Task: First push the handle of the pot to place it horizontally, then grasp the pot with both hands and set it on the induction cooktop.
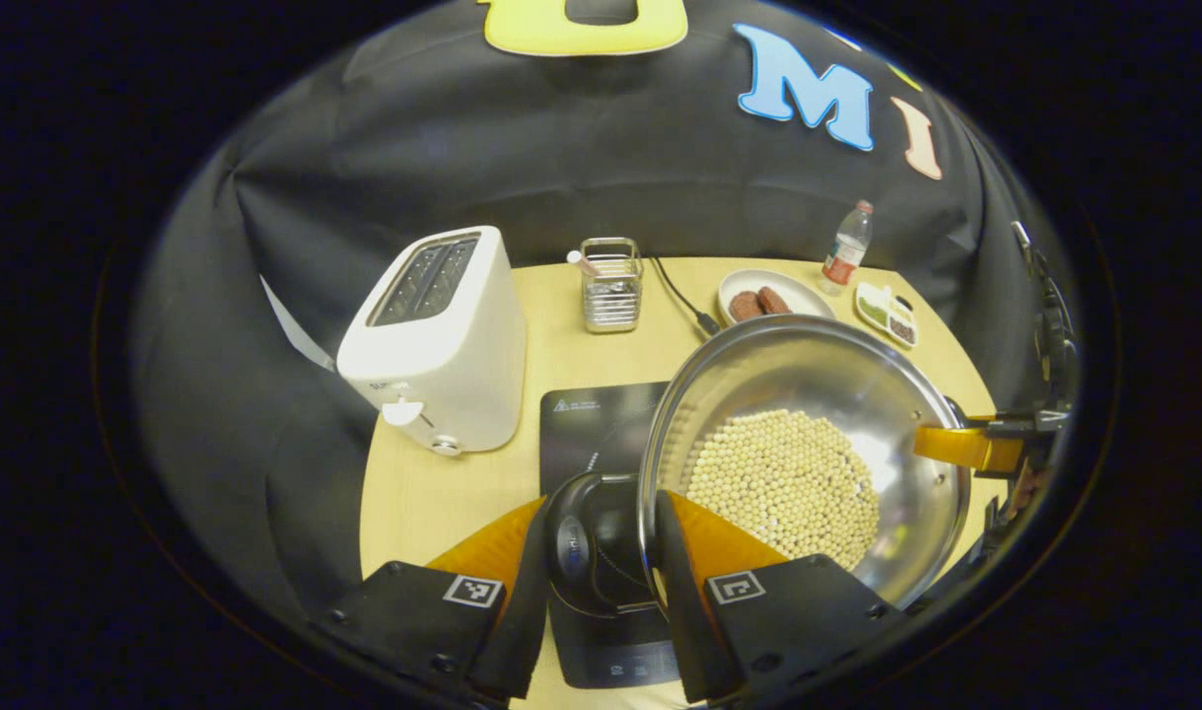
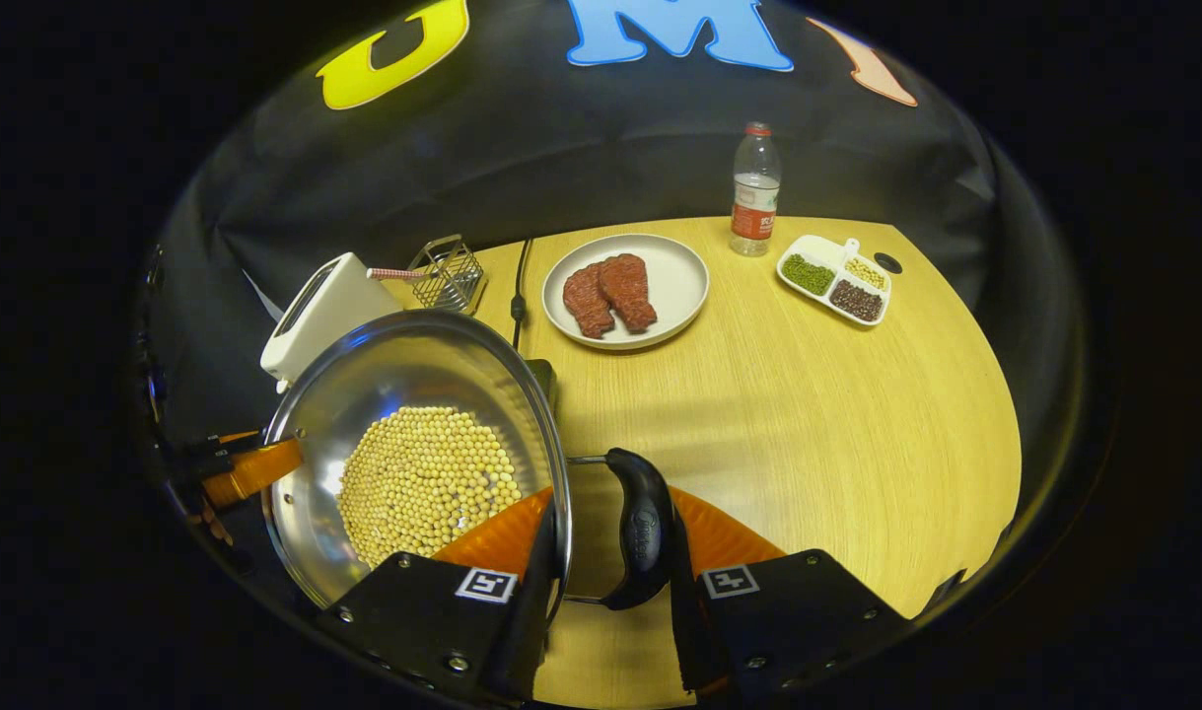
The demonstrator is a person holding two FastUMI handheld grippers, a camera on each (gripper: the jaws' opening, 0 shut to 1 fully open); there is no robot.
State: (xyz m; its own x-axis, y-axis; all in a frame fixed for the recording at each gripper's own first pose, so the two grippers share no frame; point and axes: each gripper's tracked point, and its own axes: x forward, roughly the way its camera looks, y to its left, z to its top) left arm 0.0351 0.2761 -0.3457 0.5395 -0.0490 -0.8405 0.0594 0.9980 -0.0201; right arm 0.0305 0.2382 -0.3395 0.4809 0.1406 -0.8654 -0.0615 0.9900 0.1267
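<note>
- Steel round pot [image 1: 808,434] of yellow beans [image 1: 783,483]: we see both grippers, left [image 1: 601,552] and right [image 2: 610,552], each clamped on a black side handle [image 2: 640,528].
- Black induction cooktop [image 1: 586,424] lies underneath.

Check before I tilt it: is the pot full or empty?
Partly full: pale beans cover the pot bottom, with its walls bare above them.

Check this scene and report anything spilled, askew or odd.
Nothing spilled: the beans sit inside the pot. The pot hangs only partly over the induction cooktop, off-centre toward the plate of meat.
</note>
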